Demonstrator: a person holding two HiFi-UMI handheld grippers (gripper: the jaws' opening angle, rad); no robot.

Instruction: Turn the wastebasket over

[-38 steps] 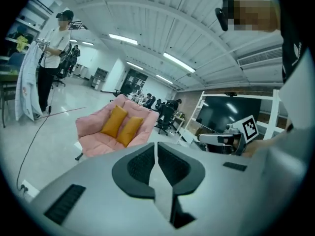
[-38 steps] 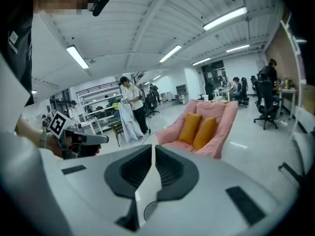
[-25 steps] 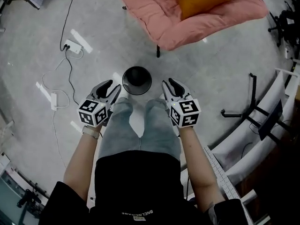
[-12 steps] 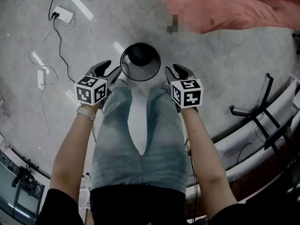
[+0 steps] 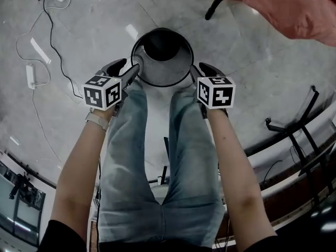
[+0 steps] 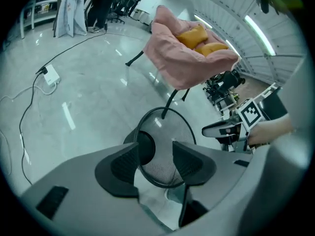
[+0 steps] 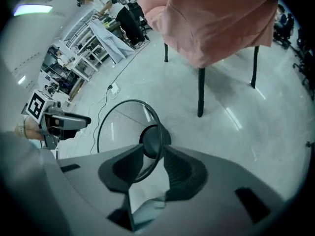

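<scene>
1. A pink padded chair (image 6: 192, 58) on thin black legs (image 7: 201, 90) stands on the glossy grey floor (image 6: 88, 117).
2. Orange cushions (image 6: 199, 38) lie in its seat.
3. A white power strip (image 6: 50, 76) lies well apart from the chair, with a black cable (image 5: 53, 38) trailing away.
4. A black metal stand (image 5: 286, 130) sits at the head view's right.

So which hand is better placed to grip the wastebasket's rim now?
Right, slightly. The right tool has the rim wire of the mesh wastebasket running straight through its gap; the left tool straddles only the near arc. Both pairs of jaws have just been opening; neither clamps.
</scene>
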